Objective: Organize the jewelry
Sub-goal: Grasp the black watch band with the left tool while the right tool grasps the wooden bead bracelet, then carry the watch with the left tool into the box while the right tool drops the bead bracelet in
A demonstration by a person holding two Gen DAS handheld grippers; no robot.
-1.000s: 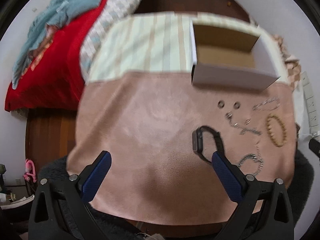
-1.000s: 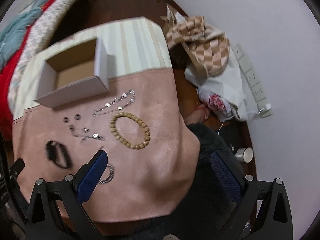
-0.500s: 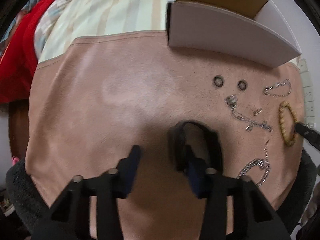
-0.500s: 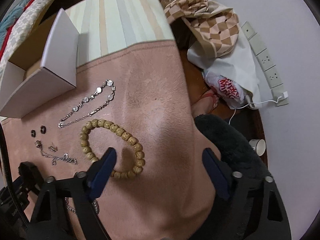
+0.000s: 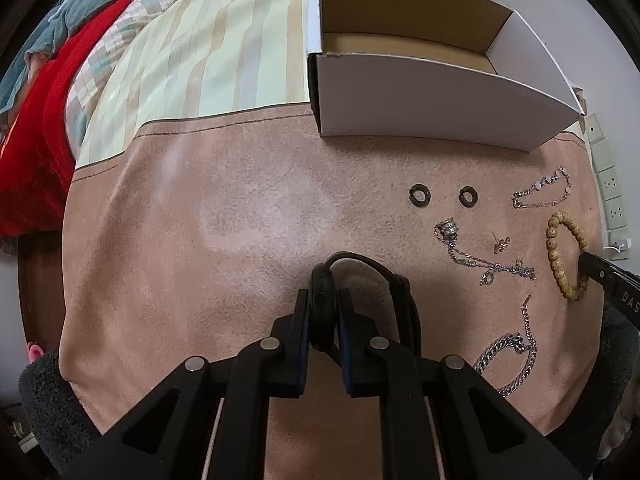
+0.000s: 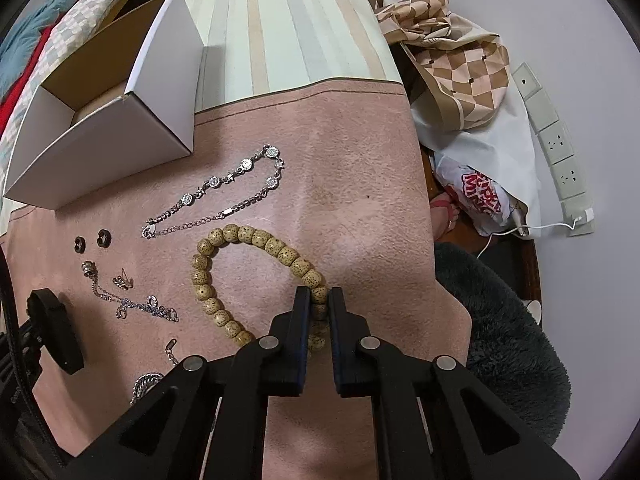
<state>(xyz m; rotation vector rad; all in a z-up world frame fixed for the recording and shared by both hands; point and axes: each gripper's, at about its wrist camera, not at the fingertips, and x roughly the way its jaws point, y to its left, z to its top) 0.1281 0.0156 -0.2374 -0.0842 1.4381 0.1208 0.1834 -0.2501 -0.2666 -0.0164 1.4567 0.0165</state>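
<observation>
Now left gripper (image 5: 324,300) has just clamped onto the black smartwatch (image 5: 360,280), right gripper (image 6: 319,300) just clamped onto the tan wooden bead bracelet (image 6: 248,240), both on pink suede mat (image 5: 200,260).

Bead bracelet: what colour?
Tan with dark speckles; the bead bracelet shows best in the right wrist view.

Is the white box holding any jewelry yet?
Apparently empty: the white box shows only bare brown floor where visible; its near part is hidden.
</observation>
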